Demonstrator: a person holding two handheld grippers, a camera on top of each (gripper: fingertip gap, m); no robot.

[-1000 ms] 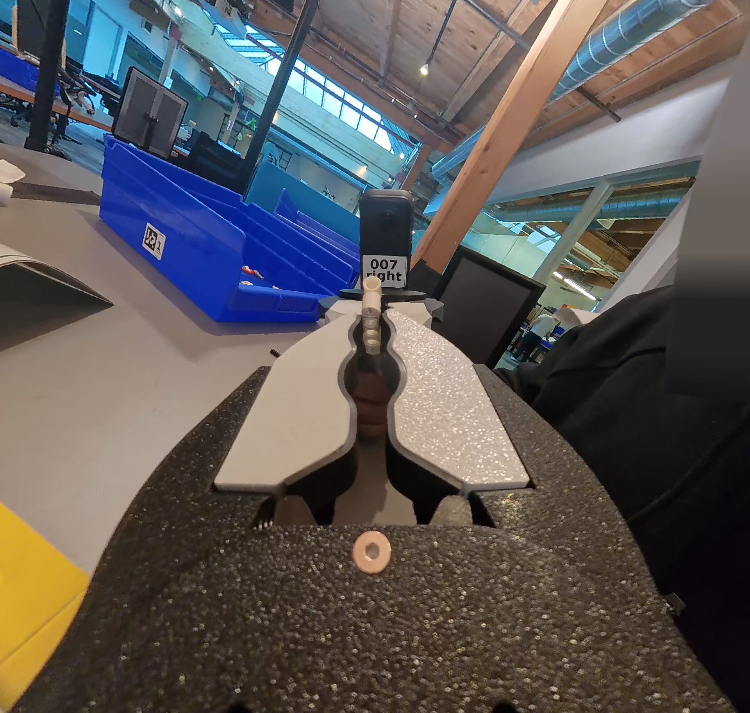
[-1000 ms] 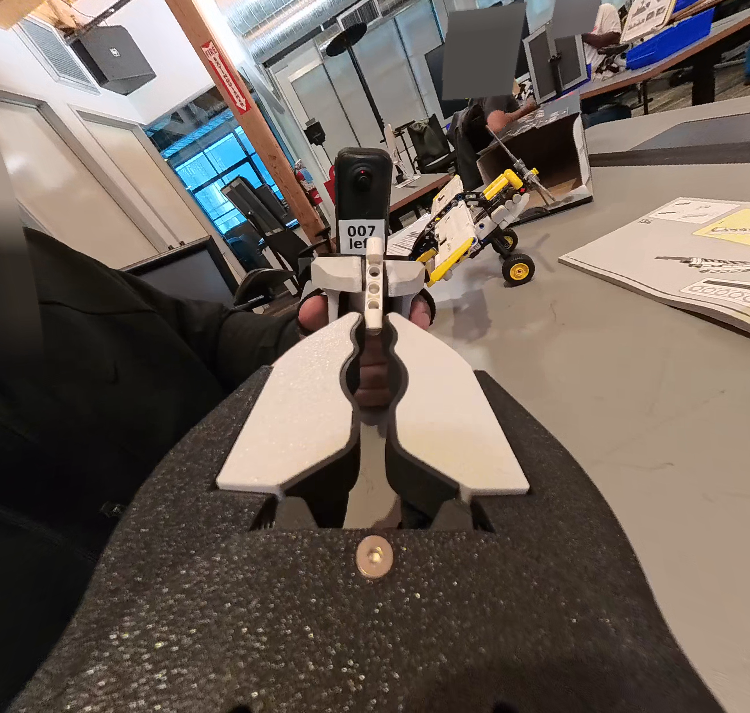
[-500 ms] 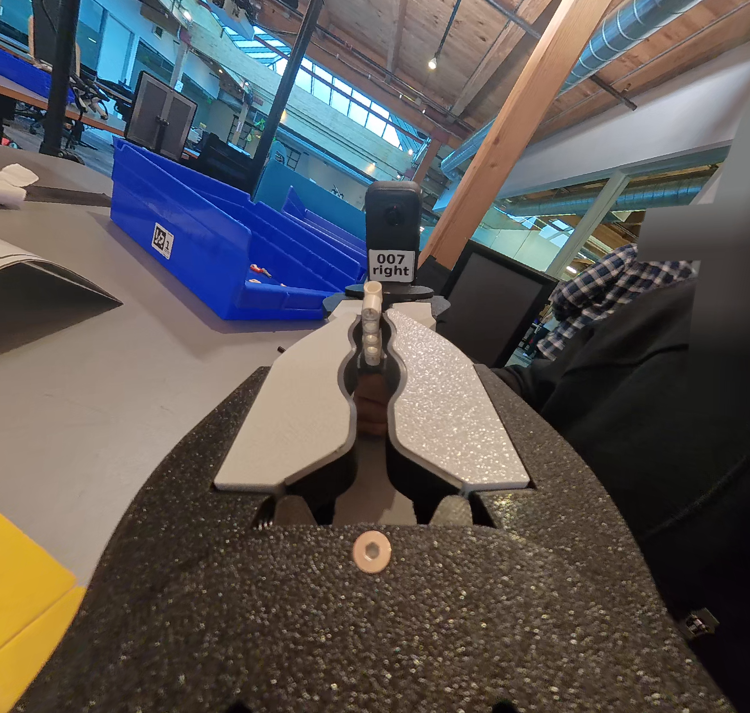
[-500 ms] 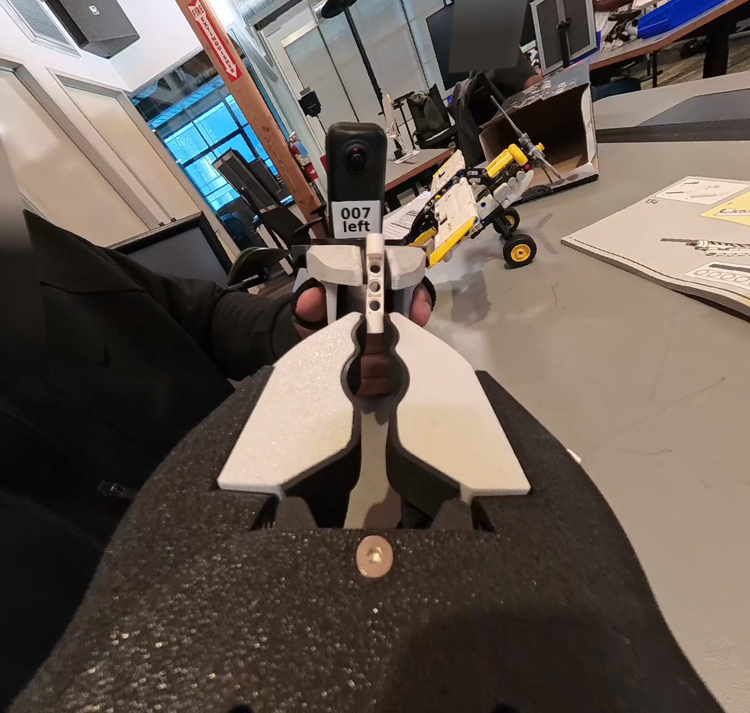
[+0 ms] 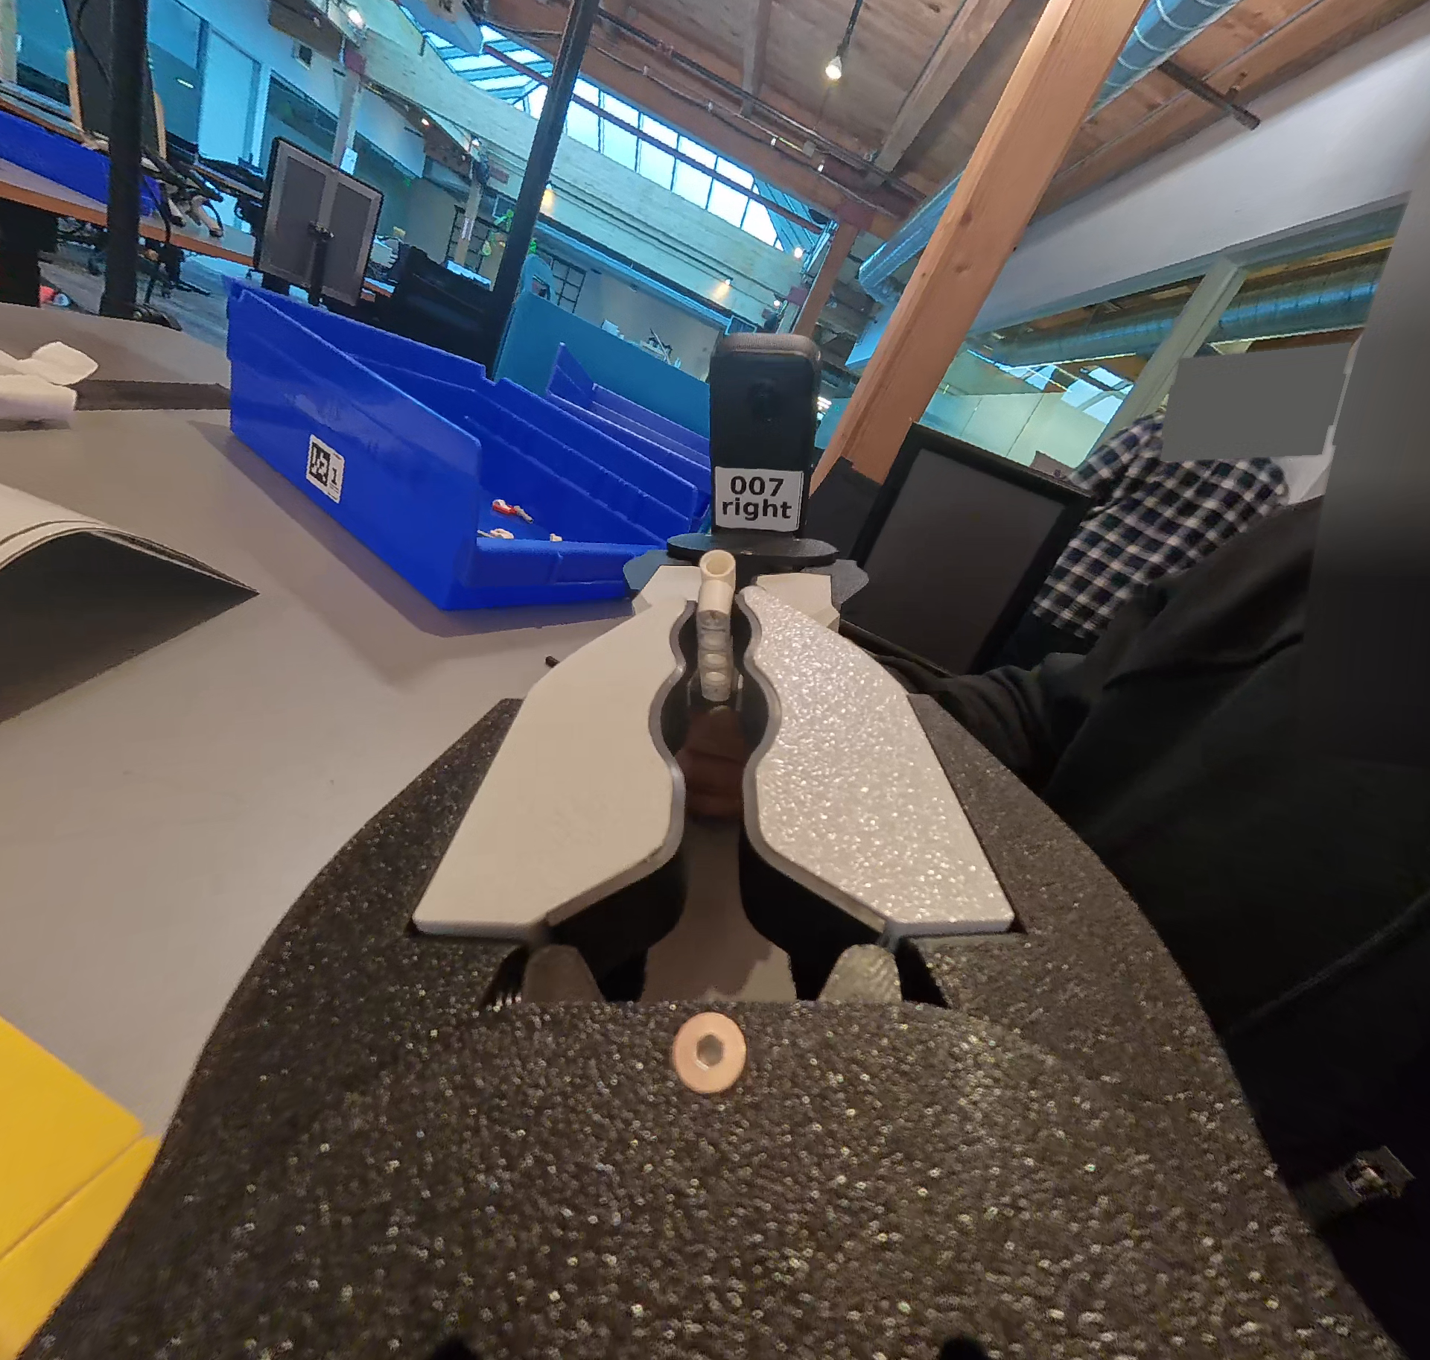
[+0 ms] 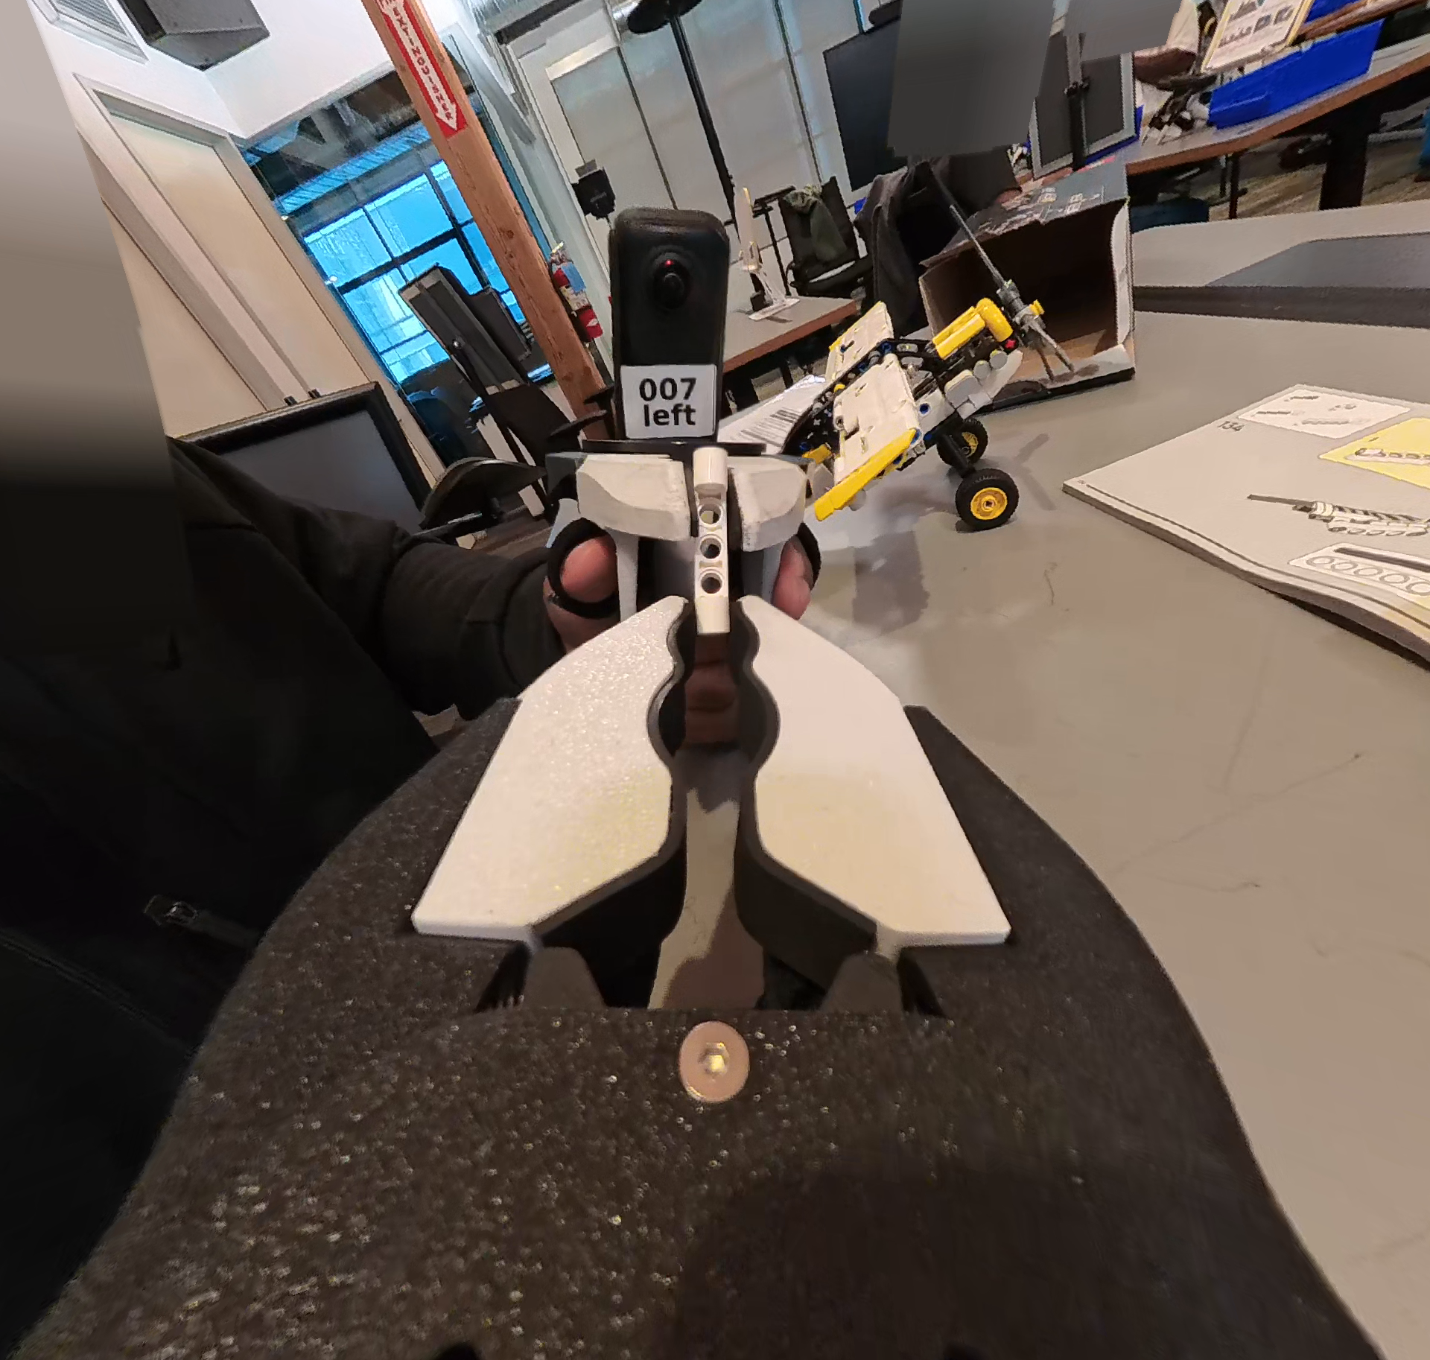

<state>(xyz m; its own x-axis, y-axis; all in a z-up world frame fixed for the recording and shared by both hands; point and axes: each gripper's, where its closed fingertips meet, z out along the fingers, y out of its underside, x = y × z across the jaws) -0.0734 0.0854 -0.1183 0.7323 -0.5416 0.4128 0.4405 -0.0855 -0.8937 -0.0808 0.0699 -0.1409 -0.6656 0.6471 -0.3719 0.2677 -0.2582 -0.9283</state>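
Here the grey table (image 6: 1083, 742) carries a blue bin (image 5: 402, 456) and a wheeled toy model (image 6: 905, 410). Above the table, left gripper (image 5: 716, 611) and right gripper (image 6: 712, 611) face each other, both clamped on one white holed beam (image 6: 710, 549). Uneven pulling could twist it loose.

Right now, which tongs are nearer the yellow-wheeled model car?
Left. Left tongs sit just before the model car; right tongs hold the white beam's other end, farther back.
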